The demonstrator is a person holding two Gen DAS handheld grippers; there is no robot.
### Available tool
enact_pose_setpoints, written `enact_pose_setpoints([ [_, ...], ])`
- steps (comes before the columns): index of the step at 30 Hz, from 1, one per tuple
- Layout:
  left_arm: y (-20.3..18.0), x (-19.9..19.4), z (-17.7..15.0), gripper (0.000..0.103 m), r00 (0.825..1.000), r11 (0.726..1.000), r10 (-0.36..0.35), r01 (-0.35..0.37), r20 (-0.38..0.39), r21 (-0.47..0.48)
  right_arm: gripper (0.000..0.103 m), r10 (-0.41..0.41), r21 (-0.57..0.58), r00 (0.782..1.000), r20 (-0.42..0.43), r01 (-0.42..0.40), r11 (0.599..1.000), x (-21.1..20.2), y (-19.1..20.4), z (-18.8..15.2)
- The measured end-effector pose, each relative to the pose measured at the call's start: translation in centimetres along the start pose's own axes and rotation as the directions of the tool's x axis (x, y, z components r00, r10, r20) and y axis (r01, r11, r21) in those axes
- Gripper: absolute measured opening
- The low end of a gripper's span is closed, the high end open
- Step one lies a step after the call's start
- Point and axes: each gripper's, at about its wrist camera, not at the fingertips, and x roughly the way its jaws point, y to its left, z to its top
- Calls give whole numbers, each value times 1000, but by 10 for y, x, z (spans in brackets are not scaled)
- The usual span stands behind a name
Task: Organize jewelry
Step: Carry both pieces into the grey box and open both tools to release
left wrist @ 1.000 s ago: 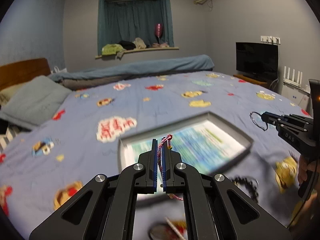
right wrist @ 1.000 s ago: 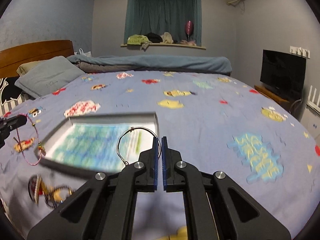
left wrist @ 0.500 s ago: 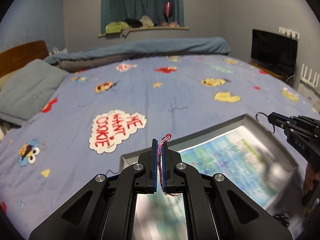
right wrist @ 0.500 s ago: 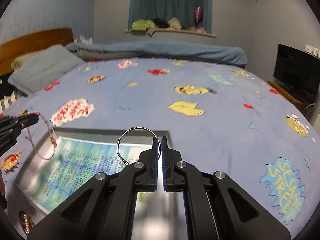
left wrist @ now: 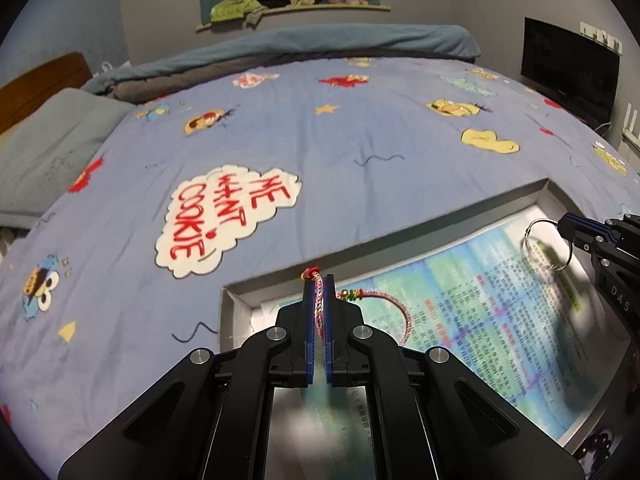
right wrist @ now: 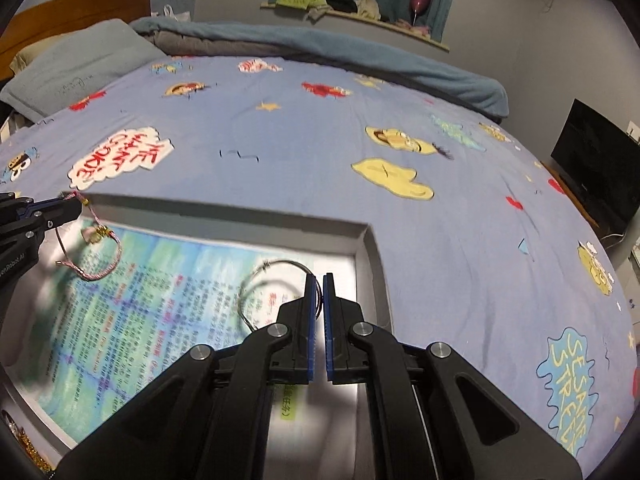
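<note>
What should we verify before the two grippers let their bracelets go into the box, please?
1. Left gripper shut on the braided cord bracelet: ok.
2. Right gripper shut on the silver wire bangle: ok.
3. Both pieces hang over the box, inside its walls: ok.
4. Box floor under them holds only the printed paper liner: ok.
5. Bracelet and bangle apart, not tangled: ok.
6. Pieces low enough to drop gently: cannot tell.
</note>
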Motion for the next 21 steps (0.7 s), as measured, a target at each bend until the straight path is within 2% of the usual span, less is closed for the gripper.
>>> enact_pose_setpoints([
  [2,1,4,-1,6,1000,1000,3,-3,-19,-5,3,-1,1,1000,-3,1,1000,0,0,-1],
  [6,2,3,-3,30,1000,1000,15,-15,-11,-2,3,-2,-3,1000,-3,2,1000,-1,2,-3],
  [8,0,0,-2,39,1000,1000,25,-25,2,3,8,11,10,1000,2,-11,1000,-3,-1,-2],
  [10,0,-5,-2,61,999,999,39,-39,20,3,26,23,24,1000,14,-23,999,-7,-3,-2],
  [12,-2,-9,-1,67,998,999,47,-47,36,8,30,27,32,999,27,-28,999,-12,-5,-2],
  [17,-1,-21,2,76,997,998,63,-64,52,-1,40,63,72,997,53,-67,995,-25,-12,1],
  [21,4,-39,4,81,996,999,46,-44,70,-30,57,73,104,992,100,-84,991,-47,-21,4],
])
